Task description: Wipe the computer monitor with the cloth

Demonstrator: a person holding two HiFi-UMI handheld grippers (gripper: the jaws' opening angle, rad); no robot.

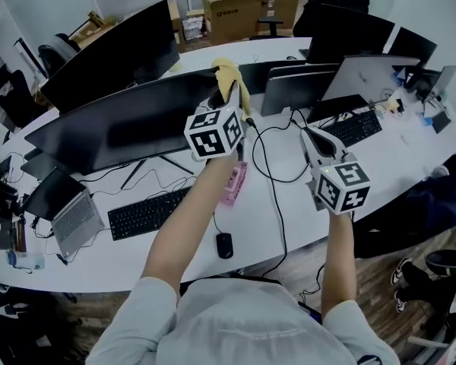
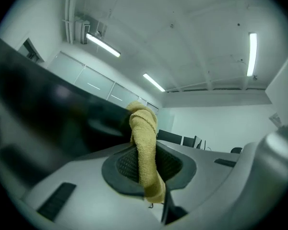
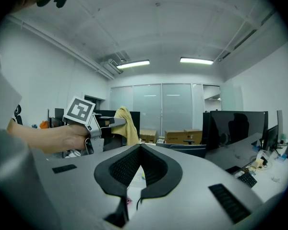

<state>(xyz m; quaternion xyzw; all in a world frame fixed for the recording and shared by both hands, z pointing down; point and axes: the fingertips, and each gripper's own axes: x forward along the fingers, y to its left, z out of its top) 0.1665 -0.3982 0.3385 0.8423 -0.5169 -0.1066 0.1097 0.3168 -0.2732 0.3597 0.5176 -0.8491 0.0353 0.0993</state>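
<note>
Yellow cloth in left hand-held gripper, by monitor; keyboard, mouse below.

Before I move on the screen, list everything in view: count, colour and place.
curved monitor: one, black, left part of desk
other monitors: several, black, behind and to the right
cloth: one, yellow, by the curved monitor's upper right end
keyboards: two, black, one below the curved monitor, one at right
mouse: one, black, near front edge
laptop: one, grey, left of near keyboard
pink item: one, mid-desk, cannot identify
cardboard boxes: two, brown, far back
desk: one, white
left tool: shut on cloth
right tool: shut, empty
</note>
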